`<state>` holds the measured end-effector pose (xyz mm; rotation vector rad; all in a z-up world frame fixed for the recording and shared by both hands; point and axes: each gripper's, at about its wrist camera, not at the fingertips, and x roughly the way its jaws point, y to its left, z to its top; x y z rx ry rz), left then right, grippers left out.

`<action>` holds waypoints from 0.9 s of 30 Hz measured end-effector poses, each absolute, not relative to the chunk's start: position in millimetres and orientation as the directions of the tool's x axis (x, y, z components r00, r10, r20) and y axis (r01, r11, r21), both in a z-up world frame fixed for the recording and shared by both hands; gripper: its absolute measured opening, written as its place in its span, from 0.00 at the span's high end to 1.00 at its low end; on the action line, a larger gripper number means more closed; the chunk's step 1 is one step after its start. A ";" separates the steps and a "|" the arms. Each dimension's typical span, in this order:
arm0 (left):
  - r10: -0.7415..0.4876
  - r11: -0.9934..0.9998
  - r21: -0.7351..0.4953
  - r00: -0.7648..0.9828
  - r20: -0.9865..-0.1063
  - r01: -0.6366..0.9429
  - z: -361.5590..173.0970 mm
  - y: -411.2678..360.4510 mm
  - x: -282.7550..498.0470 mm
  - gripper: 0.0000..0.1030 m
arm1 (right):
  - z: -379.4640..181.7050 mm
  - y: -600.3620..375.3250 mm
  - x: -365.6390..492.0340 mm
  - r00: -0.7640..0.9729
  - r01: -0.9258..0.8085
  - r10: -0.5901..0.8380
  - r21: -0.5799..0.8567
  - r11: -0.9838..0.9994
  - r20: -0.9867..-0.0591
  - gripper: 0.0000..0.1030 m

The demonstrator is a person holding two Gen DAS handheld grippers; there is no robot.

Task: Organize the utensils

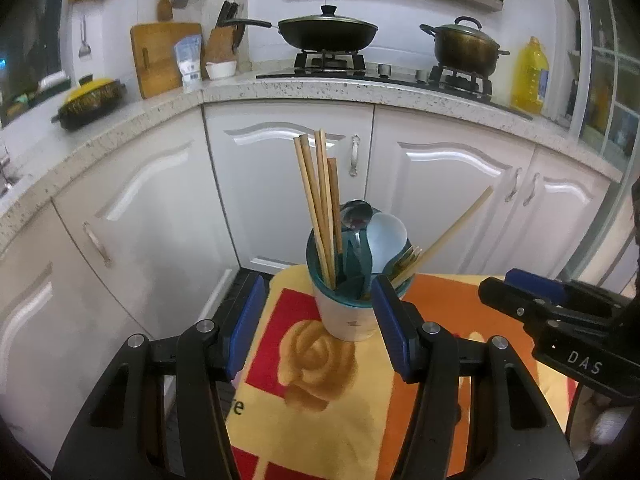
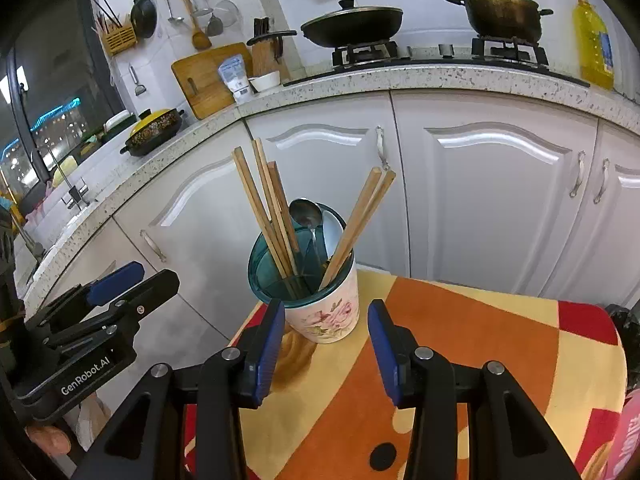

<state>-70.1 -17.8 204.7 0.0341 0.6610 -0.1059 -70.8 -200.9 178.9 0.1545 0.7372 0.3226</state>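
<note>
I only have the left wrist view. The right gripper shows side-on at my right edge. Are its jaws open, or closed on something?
Observer: Open. In the right wrist view the right gripper has its jaws apart with nothing gripped, and the cup stands just ahead of them.
Operator: I see one chopstick leaning right out of the cup. Is it only one?
Observer: No, from this side there are two leaning chopsticks, lying side by side.
Operator: The cup looks plain white to me.
Observer: The side facing the right wrist camera has a pink rose print.
</note>
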 end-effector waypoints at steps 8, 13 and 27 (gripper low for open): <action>-0.058 0.997 0.008 0.786 -0.615 0.080 202.5 -16.9 -73.4 0.46 | 178.6 -200.7 -74.0 0.694 -0.236 0.333 0.236 0.943 -0.638 0.59; -0.063 0.996 0.007 0.781 -0.621 0.086 201.6 -17.3 -72.9 0.46 | 178.0 -201.6 -74.7 0.693 -0.233 0.330 0.235 0.944 -0.640 0.58; -0.043 0.998 0.015 0.776 -0.630 0.067 199.5 -17.6 -76.6 0.46 | 176.8 -199.2 -78.5 0.688 -0.240 0.327 0.223 0.945 -0.647 0.57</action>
